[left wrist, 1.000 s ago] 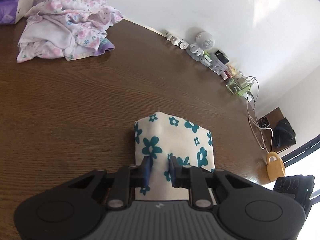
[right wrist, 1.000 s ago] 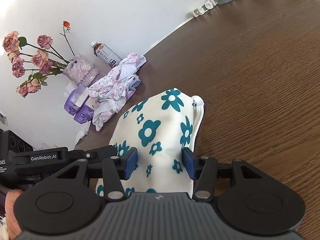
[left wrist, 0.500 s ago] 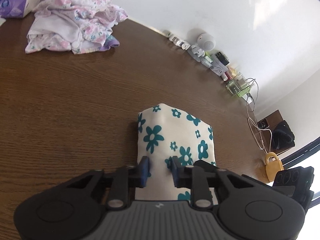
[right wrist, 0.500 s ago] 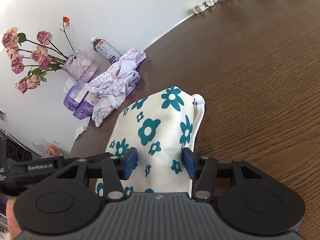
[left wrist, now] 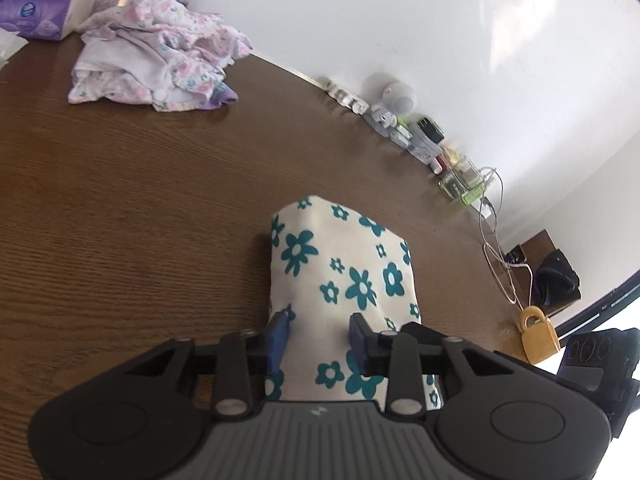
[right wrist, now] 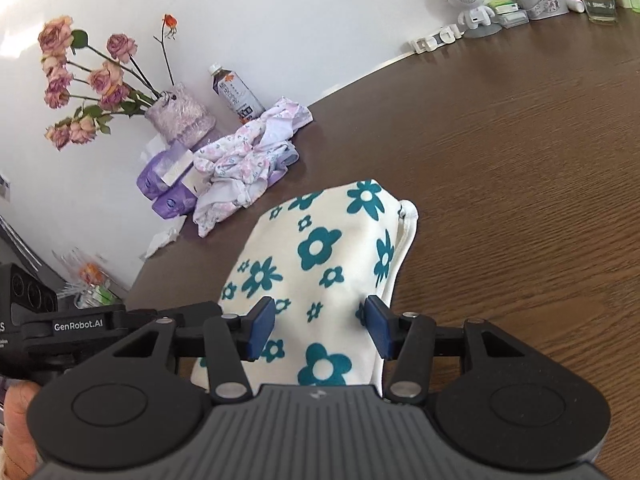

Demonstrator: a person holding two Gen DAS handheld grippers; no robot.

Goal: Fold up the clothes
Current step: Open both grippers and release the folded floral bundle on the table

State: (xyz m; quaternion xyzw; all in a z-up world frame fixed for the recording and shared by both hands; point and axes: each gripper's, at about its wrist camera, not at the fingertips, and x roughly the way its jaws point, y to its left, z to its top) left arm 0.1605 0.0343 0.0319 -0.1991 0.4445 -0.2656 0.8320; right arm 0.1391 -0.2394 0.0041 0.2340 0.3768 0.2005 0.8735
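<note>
Two grippers: left gripper (left wrist: 318,338) and right gripper (right wrist: 318,326), jaws apart, straddling cloth.
Garment: folded floral cloth (left wrist: 340,276) flat on table (left wrist: 120,200).
Advice: likely withdraw straight, avoid snagging folds.

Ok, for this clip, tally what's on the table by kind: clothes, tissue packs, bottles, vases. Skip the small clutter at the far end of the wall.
folded teal-flower garment: 1
pink floral clothes heap: 1
purple tissue packs: 2
bottle: 1
vase of roses: 1
Total: 6
</note>
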